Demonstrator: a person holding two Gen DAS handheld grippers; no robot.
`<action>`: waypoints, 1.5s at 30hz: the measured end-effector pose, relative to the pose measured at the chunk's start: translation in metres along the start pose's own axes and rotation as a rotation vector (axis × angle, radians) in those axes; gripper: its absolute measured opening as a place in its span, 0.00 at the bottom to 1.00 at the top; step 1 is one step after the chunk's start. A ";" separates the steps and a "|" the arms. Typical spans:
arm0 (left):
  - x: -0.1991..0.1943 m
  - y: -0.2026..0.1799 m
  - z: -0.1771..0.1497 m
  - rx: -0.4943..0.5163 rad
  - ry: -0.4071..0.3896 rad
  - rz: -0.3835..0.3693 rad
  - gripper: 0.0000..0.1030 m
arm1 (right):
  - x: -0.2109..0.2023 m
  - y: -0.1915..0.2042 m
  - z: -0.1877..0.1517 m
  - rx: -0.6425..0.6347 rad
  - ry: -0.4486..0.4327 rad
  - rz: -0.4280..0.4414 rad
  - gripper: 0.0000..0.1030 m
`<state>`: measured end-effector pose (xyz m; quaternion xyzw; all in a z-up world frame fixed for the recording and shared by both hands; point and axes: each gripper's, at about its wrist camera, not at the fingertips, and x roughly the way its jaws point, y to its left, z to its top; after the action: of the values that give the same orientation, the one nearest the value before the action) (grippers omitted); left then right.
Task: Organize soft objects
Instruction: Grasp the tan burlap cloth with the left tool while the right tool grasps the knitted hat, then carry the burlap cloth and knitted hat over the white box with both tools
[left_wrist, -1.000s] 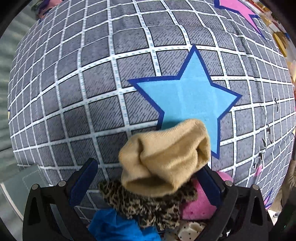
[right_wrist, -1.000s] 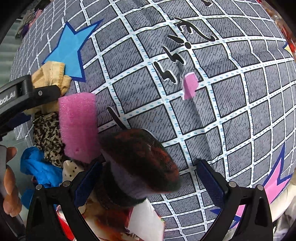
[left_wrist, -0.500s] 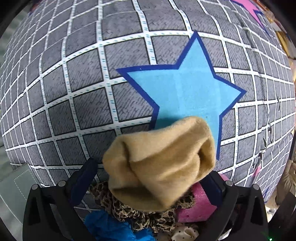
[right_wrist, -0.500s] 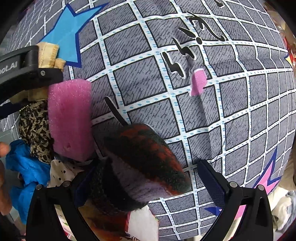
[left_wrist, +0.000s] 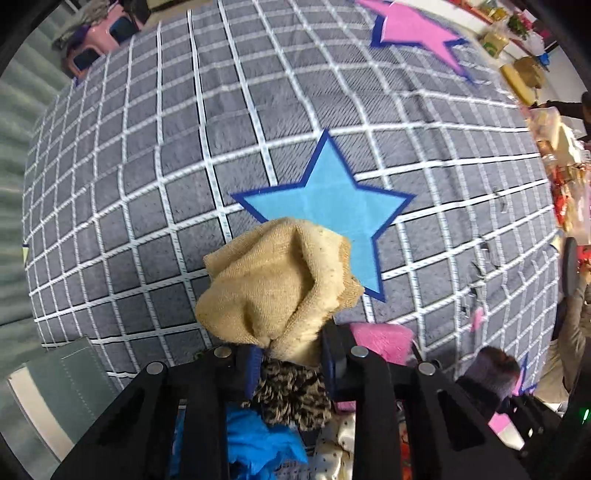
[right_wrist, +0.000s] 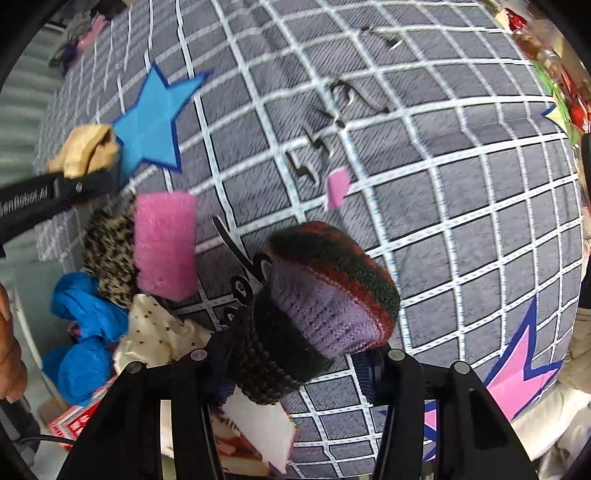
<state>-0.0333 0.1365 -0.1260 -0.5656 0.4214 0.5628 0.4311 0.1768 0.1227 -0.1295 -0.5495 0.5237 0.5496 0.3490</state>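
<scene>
Tan knit sock (left_wrist: 273, 284) pinched in the just-closed left gripper (left_wrist: 291, 363), above the grey checked cloth (left_wrist: 147, 184) near its blue star (left_wrist: 325, 206). Striped knit sock (right_wrist: 325, 295) clamped in the just-closed right gripper (right_wrist: 295, 365), beside a pink sponge (right_wrist: 164, 243).

Left gripper (left_wrist: 291, 354): jaws wide apart before, now just closed, pads pinching the tan sock (left_wrist: 277, 288).
Tan sock: lifted off the pile, bunched toward 12 o'clock of the jaws.
Right gripper (right_wrist: 295, 363): jaws just closed onto the striped sock (right_wrist: 325, 291).
Striped sock: raised off the cloth (right_wrist: 461, 221); pile now lower, at 9 o'clock.
</scene>
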 end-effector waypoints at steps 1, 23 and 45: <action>-0.008 0.001 -0.002 0.004 -0.015 -0.002 0.28 | -0.006 -0.004 0.000 0.001 -0.006 0.007 0.51; -0.142 0.066 -0.113 -0.053 -0.259 0.043 0.29 | -0.106 0.098 -0.061 -0.237 -0.221 0.056 0.51; -0.179 0.082 -0.202 -0.045 -0.331 -0.004 0.29 | -0.119 0.152 -0.114 -0.296 -0.320 -0.011 0.51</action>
<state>-0.0589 -0.0814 0.0506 -0.4755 0.3307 0.6565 0.4832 0.0770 0.0043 0.0327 -0.5031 0.3722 0.6990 0.3461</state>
